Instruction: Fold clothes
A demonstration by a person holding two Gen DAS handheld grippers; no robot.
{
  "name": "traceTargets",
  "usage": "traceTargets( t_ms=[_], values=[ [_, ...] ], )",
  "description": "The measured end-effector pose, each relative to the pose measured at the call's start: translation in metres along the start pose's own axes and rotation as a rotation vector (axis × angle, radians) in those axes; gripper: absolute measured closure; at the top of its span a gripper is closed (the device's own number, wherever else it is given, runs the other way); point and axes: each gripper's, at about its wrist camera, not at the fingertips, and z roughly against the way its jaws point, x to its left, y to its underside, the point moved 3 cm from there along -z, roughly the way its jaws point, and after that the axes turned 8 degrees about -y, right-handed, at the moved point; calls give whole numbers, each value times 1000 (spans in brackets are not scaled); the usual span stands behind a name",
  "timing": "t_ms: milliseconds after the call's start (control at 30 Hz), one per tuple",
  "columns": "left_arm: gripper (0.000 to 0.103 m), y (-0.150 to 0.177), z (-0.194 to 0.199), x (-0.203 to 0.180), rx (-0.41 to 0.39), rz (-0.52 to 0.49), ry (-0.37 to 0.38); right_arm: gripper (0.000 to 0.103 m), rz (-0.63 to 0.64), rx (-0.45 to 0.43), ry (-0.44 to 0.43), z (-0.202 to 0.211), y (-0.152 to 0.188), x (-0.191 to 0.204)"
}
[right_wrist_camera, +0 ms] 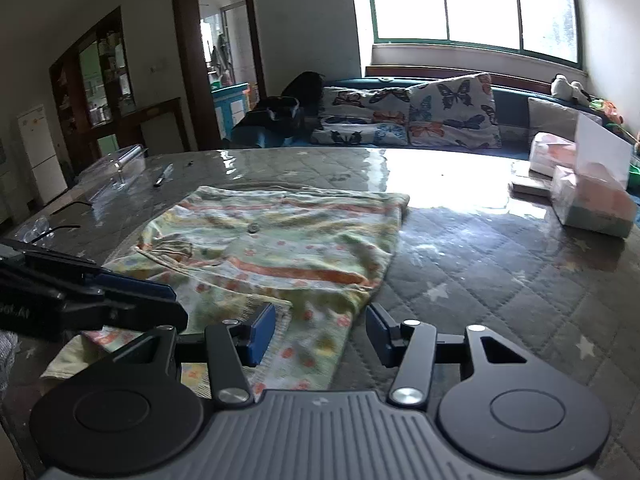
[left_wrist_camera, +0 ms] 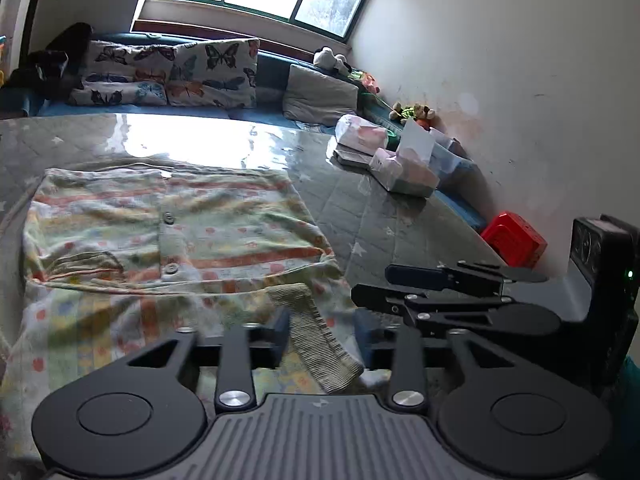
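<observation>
A pale green garment with orange stripes, small flowers and buttons lies partly folded on the quilted grey table cover. Its ribbed cuff lies between the fingers of my left gripper, which is open just above the near hem. My right gripper is open over the garment's near right corner; the garment's body spreads beyond it. The right gripper also shows at the right in the left wrist view, and the left gripper at the left in the right wrist view.
Plastic-wrapped packages and a red box sit by the right wall. A clear plastic box and a pen lie at the table's far left. A sofa with butterfly cushions stands behind the table.
</observation>
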Motion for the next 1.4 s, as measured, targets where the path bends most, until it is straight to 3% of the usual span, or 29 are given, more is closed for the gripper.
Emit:
traceTargets(
  t_ms=[100,200,433,600,733,833,867,900,967,1133,1267,1400],
  values=[
    [65,0,10,14,-26,-1,-32,53,11,18,-36,-10,-1,9],
    [65,-2,19,44,-52,42,-115,58,18,40,-59,-21,0,16],
    [66,8,28,107,-61,78,-399,65,21,95,-71,-45,5,24],
    [64,11,25,123,-61,74,-417,73,13,111,-66,-52,5,25],
    [63,11,18,134,-45,100,-409,88,6,111,-59,-53,3,25],
    [69,11,11,139,-33,120,-397,93,4,99,-51,-51,0,25],
    [76,11,10,139,-31,122,-394,93,3,93,-48,-50,0,26],
    [90,12,11,141,-33,125,-393,94,4,87,-47,-48,-2,26],
    [96,13,14,143,-44,140,-392,95,13,69,-49,-44,-6,29],
    [101,14,24,153,-84,182,-431,95,15,36,-71,-43,-16,36],
    [101,17,27,166,-67,222,-451,89,-16,81,-54,-57,-12,27],
    [100,7,35,158,-97,207,-402,86,-13,79,-31,-53,-10,26]
  ],
)
